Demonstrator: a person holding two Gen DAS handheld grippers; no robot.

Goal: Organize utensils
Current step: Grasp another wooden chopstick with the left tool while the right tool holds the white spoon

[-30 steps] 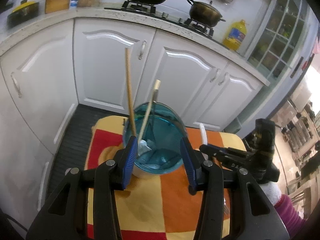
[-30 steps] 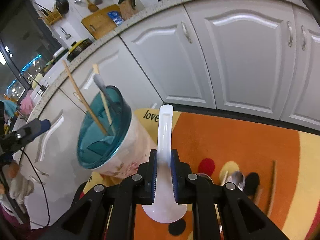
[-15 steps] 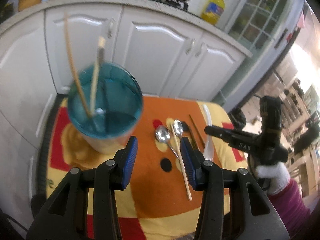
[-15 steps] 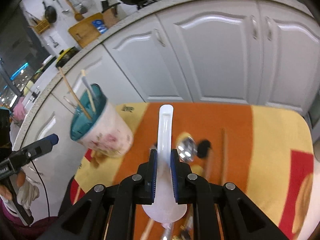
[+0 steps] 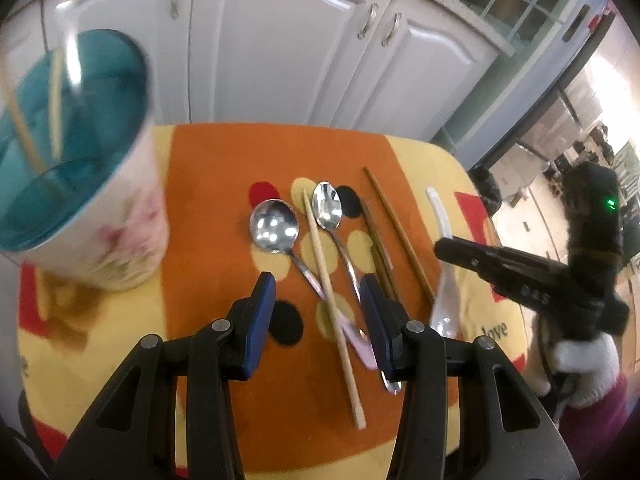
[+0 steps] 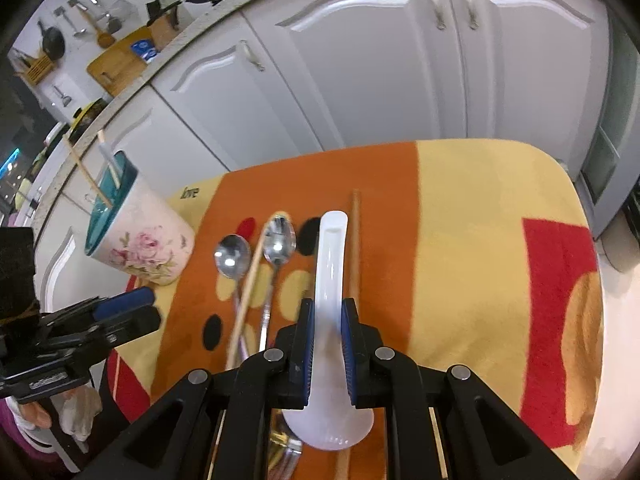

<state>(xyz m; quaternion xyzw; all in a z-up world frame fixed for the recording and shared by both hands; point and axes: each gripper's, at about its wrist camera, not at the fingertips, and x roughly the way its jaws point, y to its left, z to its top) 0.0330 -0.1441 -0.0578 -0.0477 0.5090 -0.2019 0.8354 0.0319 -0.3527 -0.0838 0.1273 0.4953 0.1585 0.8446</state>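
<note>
Floral cup (image 5: 100, 216) now leftward, blurred

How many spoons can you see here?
3: two metal spoons side by side on the cloth, and a white spoon clamped in the right gripper. The holder may hide more.

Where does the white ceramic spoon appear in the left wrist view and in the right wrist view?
Left wrist view: white ceramic spoon at right, held in the right gripper.
Right wrist view: spoon at bottom centre, between the closed fingers.
Shared landmark: the floral cup, upper left in the left view, middle left in the right view.
</note>
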